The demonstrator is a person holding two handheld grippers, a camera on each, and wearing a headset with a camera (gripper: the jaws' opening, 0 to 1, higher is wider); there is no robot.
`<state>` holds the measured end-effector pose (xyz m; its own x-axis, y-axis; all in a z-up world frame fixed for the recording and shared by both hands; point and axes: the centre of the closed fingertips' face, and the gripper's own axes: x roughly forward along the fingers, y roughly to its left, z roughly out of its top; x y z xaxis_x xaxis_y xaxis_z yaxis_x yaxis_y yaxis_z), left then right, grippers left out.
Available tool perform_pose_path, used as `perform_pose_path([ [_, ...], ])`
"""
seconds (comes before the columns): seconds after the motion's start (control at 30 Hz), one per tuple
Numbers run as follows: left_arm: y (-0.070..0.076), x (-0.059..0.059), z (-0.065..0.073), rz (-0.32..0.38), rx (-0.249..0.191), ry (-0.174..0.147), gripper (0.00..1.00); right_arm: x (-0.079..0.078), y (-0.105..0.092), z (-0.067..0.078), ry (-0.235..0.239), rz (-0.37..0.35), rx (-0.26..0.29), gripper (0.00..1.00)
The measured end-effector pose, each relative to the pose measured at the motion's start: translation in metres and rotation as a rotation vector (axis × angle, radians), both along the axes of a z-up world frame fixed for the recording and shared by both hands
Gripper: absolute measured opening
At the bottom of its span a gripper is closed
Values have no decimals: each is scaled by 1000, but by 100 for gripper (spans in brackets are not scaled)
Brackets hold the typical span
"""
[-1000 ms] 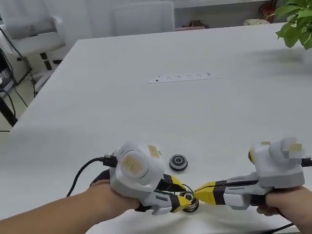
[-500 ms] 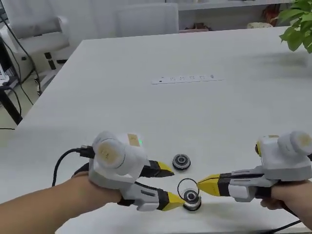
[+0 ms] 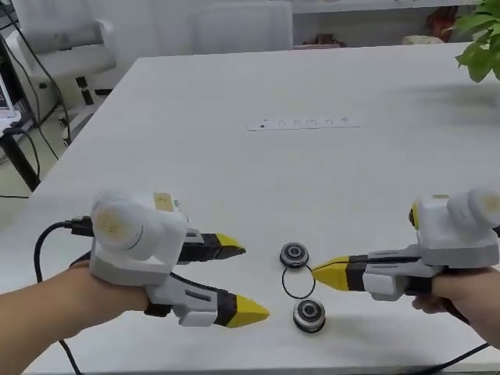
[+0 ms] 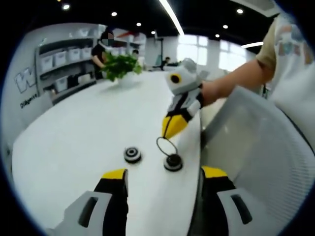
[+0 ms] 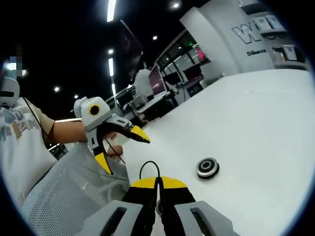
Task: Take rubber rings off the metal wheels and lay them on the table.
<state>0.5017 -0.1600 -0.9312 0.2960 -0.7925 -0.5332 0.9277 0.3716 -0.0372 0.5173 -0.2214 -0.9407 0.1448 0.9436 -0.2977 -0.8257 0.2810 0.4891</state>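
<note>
Two metal wheels lie on the white table (image 3: 234, 156): one wheel (image 3: 294, 254) further off and a near wheel (image 3: 309, 314) by the front edge. A thin black rubber ring (image 3: 283, 283) hangs between them, free of both, and my right gripper (image 3: 316, 273) is shut on its edge. From the right gripper view the ring (image 5: 149, 162) loops up from the closed yellow tips (image 5: 158, 183), with one wheel (image 5: 207, 167) beyond. My left gripper (image 3: 241, 281) stands open and holds nothing, to the left of the wheels. The left gripper view has both wheels (image 4: 132, 155) (image 4: 173, 162) and the ring (image 4: 158, 145).
A white power strip (image 3: 303, 123) lies flat at mid-table. A potted plant (image 3: 486, 39) stands at the far right corner. Office chairs (image 3: 58, 35) stand beyond the far left edge. A black cable (image 3: 47, 242) trails from the left gripper.
The left gripper let go of the near wheel, opened and drew back to the left. The right gripper carried the ring off that wheel, which now lies alone on the table.
</note>
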Motion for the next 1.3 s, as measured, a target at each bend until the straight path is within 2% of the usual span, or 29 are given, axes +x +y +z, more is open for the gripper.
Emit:
perform_pose_path([
  [0.13,11,1,-2,29,-2,12,63,5,4,2,-11,14,-12,0],
  [0.3,23,2,0,55,-10,11,68,12,10,2,-19,30,-32,0],
  [0.57,37,2,3,88,-12,14,75,13,27,-8,-24,83,-84,0],
  [0.73,43,2,2,106,-15,16,76,13,35,-16,-26,115,-126,0],
  [0.93,48,-1,-5,116,1,24,79,13,45,-26,-27,143,-168,0],
  [1.1,50,-1,-7,126,0,28,79,8,53,-40,-41,185,-229,0],
  [1.3,55,0,-10,137,8,33,79,11,59,-53,-55,187,-288,0],
])
